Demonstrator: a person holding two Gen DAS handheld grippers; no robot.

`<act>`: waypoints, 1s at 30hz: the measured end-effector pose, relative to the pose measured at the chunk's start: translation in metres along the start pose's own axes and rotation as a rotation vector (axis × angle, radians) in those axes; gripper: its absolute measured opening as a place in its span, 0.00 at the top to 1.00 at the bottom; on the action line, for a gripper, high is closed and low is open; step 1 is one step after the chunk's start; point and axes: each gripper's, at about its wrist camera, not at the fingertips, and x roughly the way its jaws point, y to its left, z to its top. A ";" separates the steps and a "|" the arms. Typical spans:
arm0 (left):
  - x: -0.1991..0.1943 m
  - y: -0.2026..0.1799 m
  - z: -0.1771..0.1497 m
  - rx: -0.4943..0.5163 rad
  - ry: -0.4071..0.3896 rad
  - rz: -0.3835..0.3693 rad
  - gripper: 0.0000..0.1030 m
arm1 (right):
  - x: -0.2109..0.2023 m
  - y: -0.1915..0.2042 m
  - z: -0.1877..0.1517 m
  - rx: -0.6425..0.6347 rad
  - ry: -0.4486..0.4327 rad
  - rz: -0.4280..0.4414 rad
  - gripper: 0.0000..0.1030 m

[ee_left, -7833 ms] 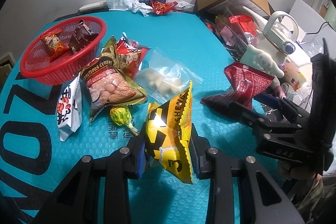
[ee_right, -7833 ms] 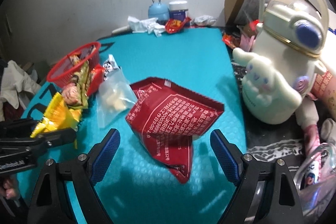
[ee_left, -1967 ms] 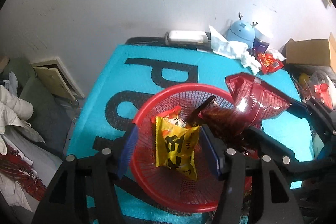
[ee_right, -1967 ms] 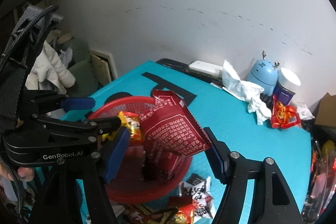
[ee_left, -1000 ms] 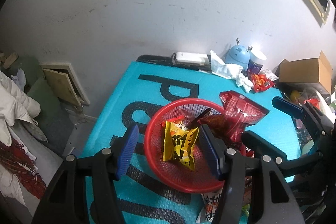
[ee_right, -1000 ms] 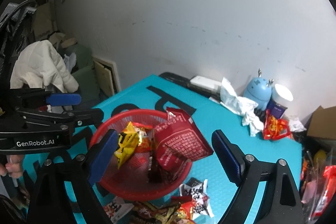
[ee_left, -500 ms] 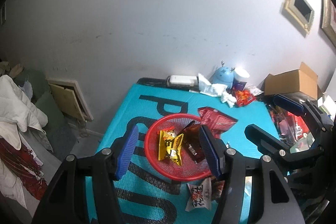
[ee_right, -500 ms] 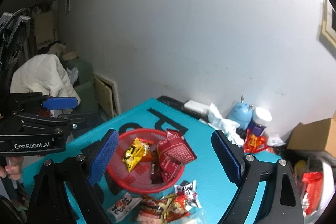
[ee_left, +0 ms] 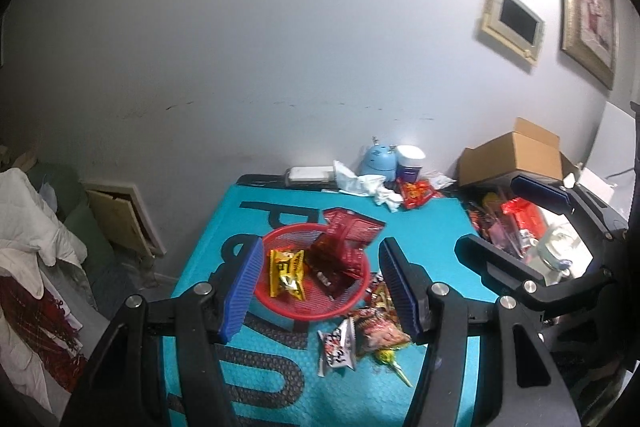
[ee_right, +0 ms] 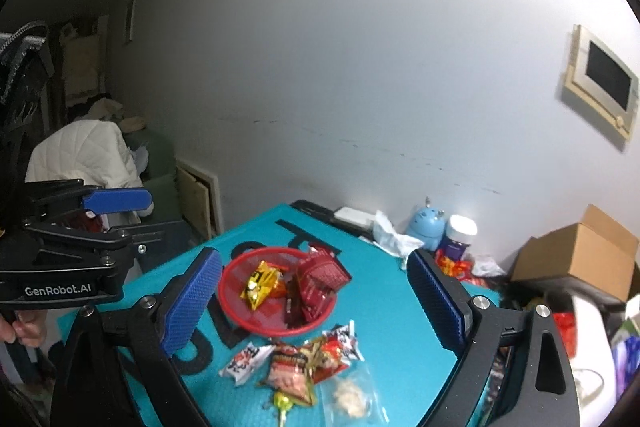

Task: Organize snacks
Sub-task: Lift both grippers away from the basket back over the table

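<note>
My left claw: black frame, ribbed blue pads, silver screws at the joints. My right claw: same black frame, blue pads, silver screws. White "GenRobot.AI" lettering marks the left unit's side, seen from the right camera.

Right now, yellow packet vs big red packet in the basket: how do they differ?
Colour: the yellow packet has black print; the big red packet is dark red with fine print.
Size: the red packet is clearly larger than the yellow one.
Pose: the yellow packet lies wholly inside the red basket; the red packet leans up, its top sticking out past the far rim.
Shared: both are in the basket, and neither gripper holds them.
</note>
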 end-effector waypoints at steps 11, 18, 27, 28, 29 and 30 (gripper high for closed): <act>-0.020 -0.031 -0.027 0.025 0.013 -0.094 0.43 | -0.044 -0.001 -0.027 0.032 -0.005 -0.029 0.06; -0.011 -0.043 -0.050 0.033 0.066 -0.134 0.43 | -0.052 -0.003 -0.052 0.055 0.037 -0.047 0.06; 0.022 -0.044 -0.080 0.001 0.167 -0.130 0.43 | -0.035 -0.010 -0.092 0.099 0.133 -0.044 0.06; 0.025 -0.044 -0.083 0.002 0.174 -0.127 0.43 | -0.032 -0.011 -0.095 0.103 0.143 -0.042 0.06; 0.029 -0.045 -0.086 0.003 0.184 -0.125 0.43 | -0.030 -0.012 -0.098 0.106 0.151 -0.040 0.06; 0.033 -0.045 -0.089 0.003 0.194 -0.126 0.43 | -0.026 -0.013 -0.102 0.111 0.161 -0.037 0.06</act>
